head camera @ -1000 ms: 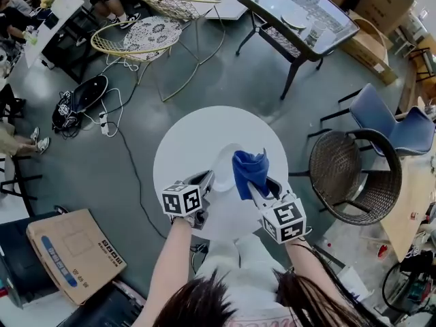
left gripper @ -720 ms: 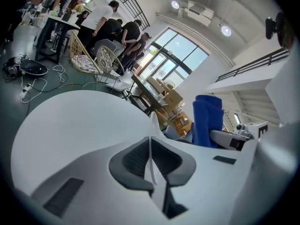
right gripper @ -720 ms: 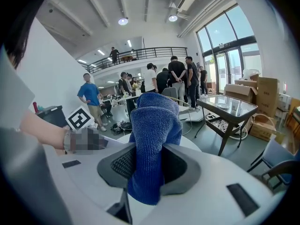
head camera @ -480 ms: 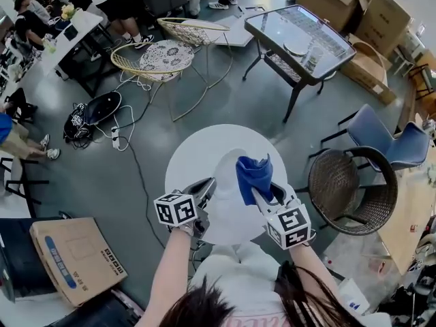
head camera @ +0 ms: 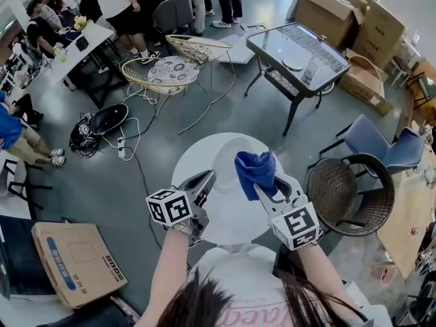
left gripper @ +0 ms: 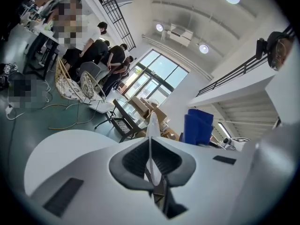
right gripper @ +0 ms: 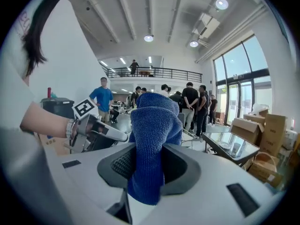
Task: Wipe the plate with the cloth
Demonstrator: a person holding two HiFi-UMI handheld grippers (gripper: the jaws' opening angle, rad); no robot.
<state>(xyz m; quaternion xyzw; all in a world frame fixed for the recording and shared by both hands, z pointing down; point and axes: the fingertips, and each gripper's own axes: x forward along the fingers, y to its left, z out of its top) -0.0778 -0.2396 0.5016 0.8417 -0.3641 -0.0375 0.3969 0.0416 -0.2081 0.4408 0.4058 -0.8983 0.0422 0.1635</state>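
Left gripper (left gripper: 151,162) clamped on the rim of the plate (left gripper: 152,125): thin, white, glossy, seen edge-on between ribbed dark pads, held above the round white table (head camera: 182,176). Right gripper (right gripper: 149,168) clenched on the cloth (right gripper: 154,125): blue, nubby terry, bunched into a fold. Cloth also above the table, just beside the plate; contact unclear.

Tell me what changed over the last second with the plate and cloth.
Both grippers rose above the round table, closer to the head camera. The left gripper carried the plate up and the right gripper carried the blue cloth up beside it. Nothing was picked up or let go. Both grips stayed shut, and the cloth is still just right of the plate.
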